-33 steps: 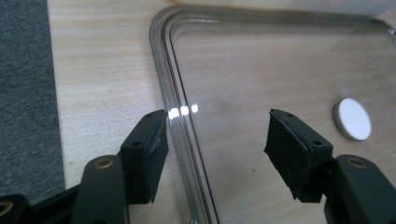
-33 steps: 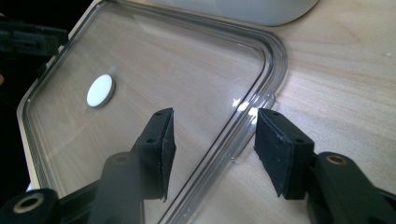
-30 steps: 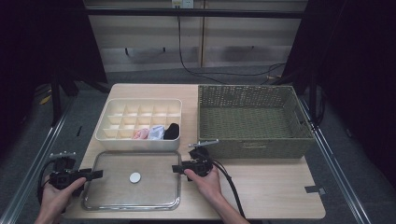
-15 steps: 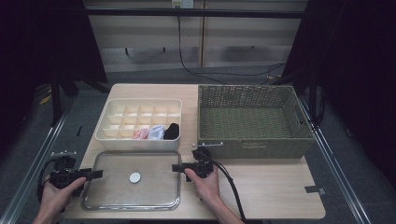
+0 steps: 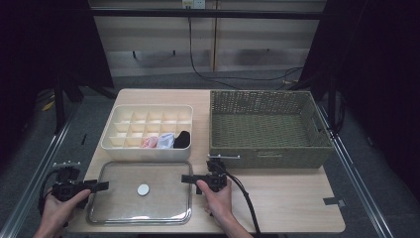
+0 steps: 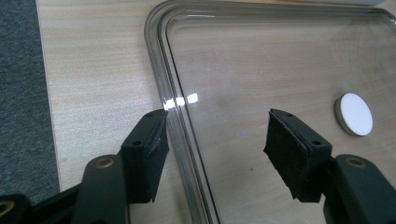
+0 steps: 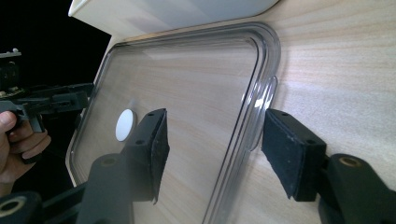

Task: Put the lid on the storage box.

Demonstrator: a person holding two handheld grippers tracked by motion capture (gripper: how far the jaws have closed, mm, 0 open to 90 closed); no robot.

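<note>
High view: both grippers [image 5: 101, 186] [image 5: 188, 178] level at lid [image 5: 163, 196] edges

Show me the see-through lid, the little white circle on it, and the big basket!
Clear plastic rectangular lid [image 5: 163, 196]: high view, bare flat panel right of centre.
Small white round disc [image 5: 143, 189]: high view, its middle.
Green woven rectangular basket [image 5: 270, 152]: high view, near front wall.

The left gripper [image 5: 103, 186] is held level, jaws apart. The right gripper [image 5: 185, 179] faces it, its jaws having just been opening.
</note>
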